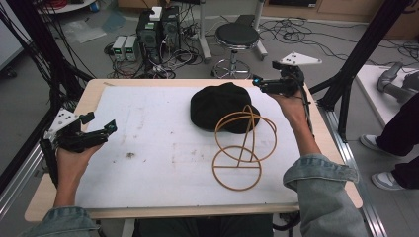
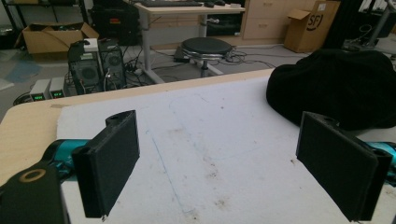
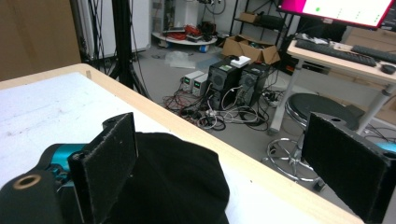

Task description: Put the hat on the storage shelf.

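Note:
A black cap [image 1: 222,106] lies on the white mat [image 1: 148,148] toward the back of the table. Just in front of it stands a tan wire hat stand [image 1: 242,148] with a ring base and crossed hoops. My left gripper [image 1: 101,122] is held at the table's left edge, open and holding nothing, pointing right across the mat. In the left gripper view its jaws [image 2: 229,172] are wide apart, with the cap [image 2: 336,86] far ahead at the right. My right gripper [image 1: 258,83] hovers open at the cap's back right. In the right gripper view the cap [image 3: 173,182] lies below the open gripper [image 3: 233,168].
A round black stool [image 1: 237,37] and computer towers [image 1: 158,29] with tangled cables stand on the floor beyond the table's far edge. Black frame posts [image 1: 360,54] rise on both sides. A person's shoes [image 1: 385,177] are at the right.

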Motion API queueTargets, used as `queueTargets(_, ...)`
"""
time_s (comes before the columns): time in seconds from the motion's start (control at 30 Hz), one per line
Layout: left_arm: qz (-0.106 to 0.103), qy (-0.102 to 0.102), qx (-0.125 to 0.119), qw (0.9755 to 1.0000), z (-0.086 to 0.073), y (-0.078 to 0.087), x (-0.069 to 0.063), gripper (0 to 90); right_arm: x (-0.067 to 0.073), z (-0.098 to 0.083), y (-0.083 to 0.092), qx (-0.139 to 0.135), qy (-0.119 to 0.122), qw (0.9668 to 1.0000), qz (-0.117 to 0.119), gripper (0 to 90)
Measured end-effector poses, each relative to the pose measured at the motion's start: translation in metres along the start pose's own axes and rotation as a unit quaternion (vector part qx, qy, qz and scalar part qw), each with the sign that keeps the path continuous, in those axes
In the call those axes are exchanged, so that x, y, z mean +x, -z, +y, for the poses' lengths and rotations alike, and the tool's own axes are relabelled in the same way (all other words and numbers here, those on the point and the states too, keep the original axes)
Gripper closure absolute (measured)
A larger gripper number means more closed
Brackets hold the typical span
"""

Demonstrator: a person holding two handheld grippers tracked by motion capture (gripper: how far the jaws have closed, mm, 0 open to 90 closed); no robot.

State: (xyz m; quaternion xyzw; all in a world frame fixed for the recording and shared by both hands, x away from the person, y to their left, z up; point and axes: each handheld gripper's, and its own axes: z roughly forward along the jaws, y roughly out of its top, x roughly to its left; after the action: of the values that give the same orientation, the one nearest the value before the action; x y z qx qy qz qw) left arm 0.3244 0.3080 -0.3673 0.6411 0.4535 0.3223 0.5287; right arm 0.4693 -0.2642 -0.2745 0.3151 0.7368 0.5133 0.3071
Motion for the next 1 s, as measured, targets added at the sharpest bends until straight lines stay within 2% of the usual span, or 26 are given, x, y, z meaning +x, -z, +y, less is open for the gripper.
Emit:
queueTargets(0.07,0.001,0.0,0.004,1.0,-0.002,-0.002,0.0,13.7,-0.002,0.0,-0.008,0.006,0.01,0.9999,0.003,10.3)
queueTargets(0.2,0.0,-0.002,0.008,1.0,-0.003,-0.004,-0.001,13.7,-0.004,0.002,-0.021,0.011,0.0,0.9999,0.01,10.3)
queueTargets(0.33,0.001,-0.001,0.006,1.0,-0.004,-0.003,-0.001,13.7,-0.003,0.006,-0.032,-0.01,-0.002,0.9996,0.025,10.3)
queueTargets(0.43,0.003,-0.002,0.007,1.0,-0.004,-0.004,-0.001,13.7,0.001,0.003,-0.042,0.005,0.001,0.9994,0.034,10.3)
queueTargets(0.57,0.008,-0.002,0.01,0.9999,-0.005,-0.004,0.001,13.7,0.006,-0.003,-0.055,0.027,0.01,0.9979,0.058,10.3)
queueTargets(0.63,0.01,-0.002,0.01,0.9999,-0.006,-0.004,0.002,13.7,0.007,-0.006,-0.06,0.03,0.015,0.9972,0.067,10.3)
queueTargets(0.9,0.009,-0.004,0.014,0.9999,-0.006,-0.005,0.001,13.7,0.009,-0.016,-0.077,0.041,0.011,0.9947,0.093,10.4)
queueTargets(1.0,0.007,-0.002,0.014,0.9999,-0.007,-0.004,0.003,13.8,0.012,-0.02,-0.084,0.045,0.013,0.9925,0.113,10.3)
